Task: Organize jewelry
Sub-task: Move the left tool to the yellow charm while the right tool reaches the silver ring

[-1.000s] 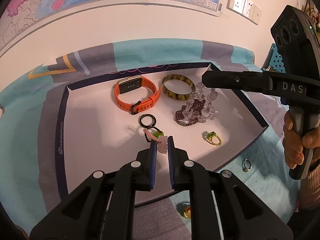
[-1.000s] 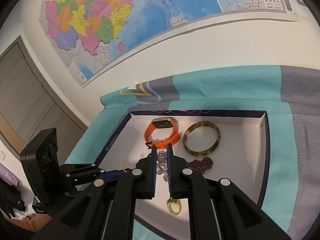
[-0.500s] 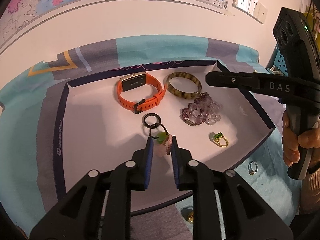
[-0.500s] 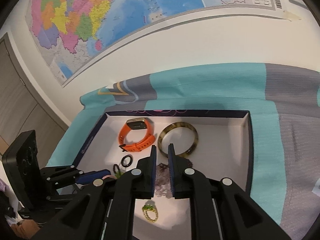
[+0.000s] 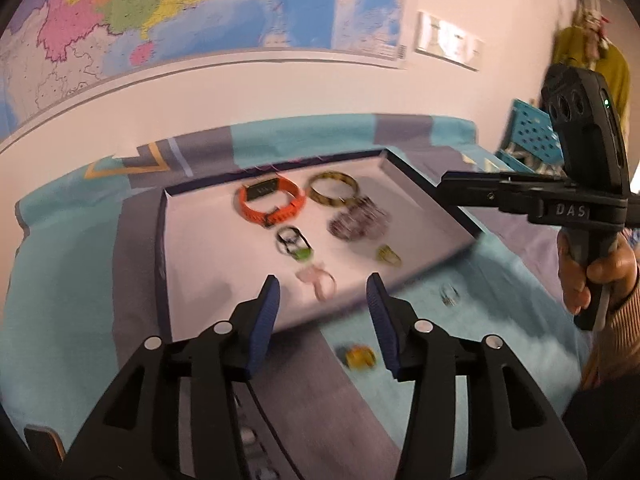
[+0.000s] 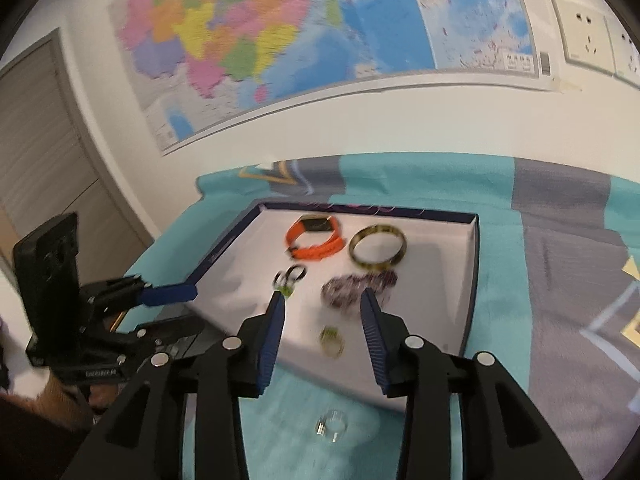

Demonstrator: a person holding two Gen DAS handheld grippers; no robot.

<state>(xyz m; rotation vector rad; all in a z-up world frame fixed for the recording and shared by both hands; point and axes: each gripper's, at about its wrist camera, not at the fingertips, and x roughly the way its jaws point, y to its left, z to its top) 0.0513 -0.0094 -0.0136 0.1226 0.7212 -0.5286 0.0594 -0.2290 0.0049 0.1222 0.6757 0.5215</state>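
The tray point(image 5: 200, 240) has a matt white, paper-like floor and lies on soft woven cloth point(image 5: 72, 280) in teal and grey. At its twelve o'clock edge, the orange watch point(image 5: 269, 204) looks like matt rubbery plastic, and the mottled bangle point(image 6: 378, 248) beside it is smooth and glossy. The gripper fingers point(image 6: 272, 336) are matt black plastic with ribbed blue pads.

Both views are motion-smeared. We cannot resolve the beads of the purple bracelet heap point(image 5: 357, 222), nor the stone on the gold ring point(image 6: 331, 341). The pink charm point(image 5: 317, 282) reads only as a pale loop. The yellow piece point(image 5: 360, 357) and the silver ring point(image 5: 449, 294) on the bedspread point(image 5: 72, 280) are shapeless blurs. The person's sleeve point(image 5: 618, 340) is cut by the frame edge. The tray point(image 6: 470, 280) near rim is hidden behind our jaws.
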